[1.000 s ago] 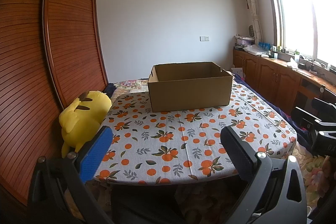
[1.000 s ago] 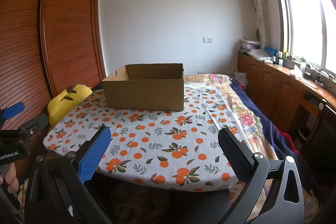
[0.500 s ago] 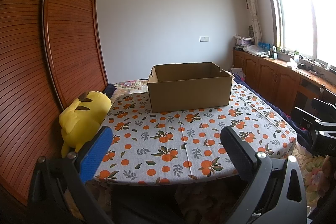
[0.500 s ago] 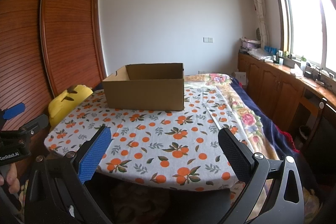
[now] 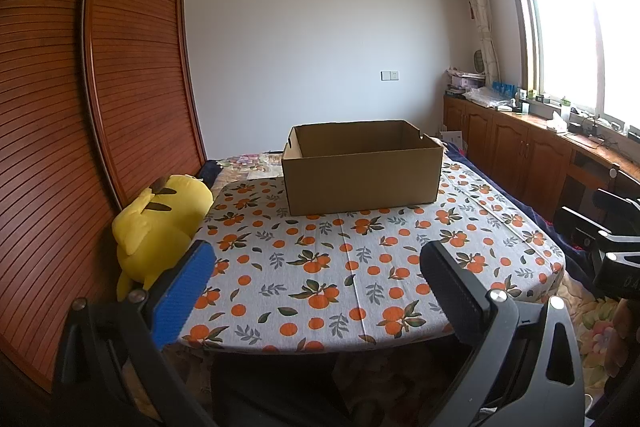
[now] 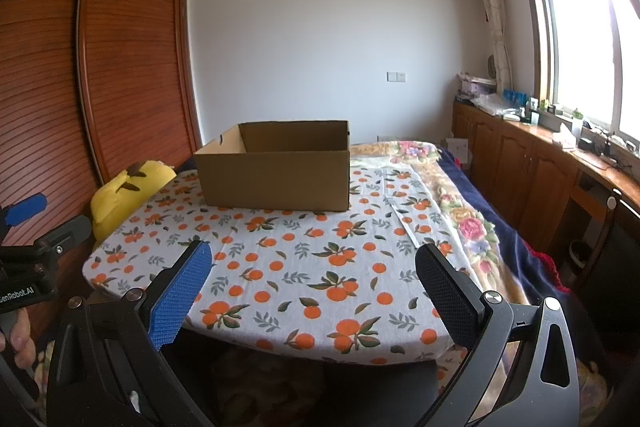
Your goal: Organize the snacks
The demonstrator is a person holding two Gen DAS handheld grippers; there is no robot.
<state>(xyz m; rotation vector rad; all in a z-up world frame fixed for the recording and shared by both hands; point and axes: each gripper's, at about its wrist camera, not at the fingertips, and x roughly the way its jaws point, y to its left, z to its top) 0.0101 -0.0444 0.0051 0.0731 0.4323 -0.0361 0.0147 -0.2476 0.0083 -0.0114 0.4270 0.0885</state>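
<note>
An open brown cardboard box (image 5: 360,171) (image 6: 276,167) stands at the far side of a table (image 5: 360,291) (image 6: 280,267) covered with an orange-print cloth. No snacks show anywhere in either view. My left gripper (image 5: 316,259) hangs over the table's near edge, jaws wide apart, nothing between them. My right gripper (image 6: 312,263) is likewise open and holds nothing, short of the table's near right edge. Each gripper shows at the margin of the other view: the right one (image 5: 616,247) and the left one (image 6: 32,243), the latter with a hand on it.
A yellow plush toy (image 5: 160,227) (image 6: 124,191) leans at the table's left edge against a slatted wooden wardrobe (image 5: 80,147). A bed with a floral blanket (image 6: 460,211) lies behind and to the right. Wooden cabinets (image 6: 540,171) run under the window.
Almost nothing differs; the right wrist view has crept very slightly. Both grippers stay open.
</note>
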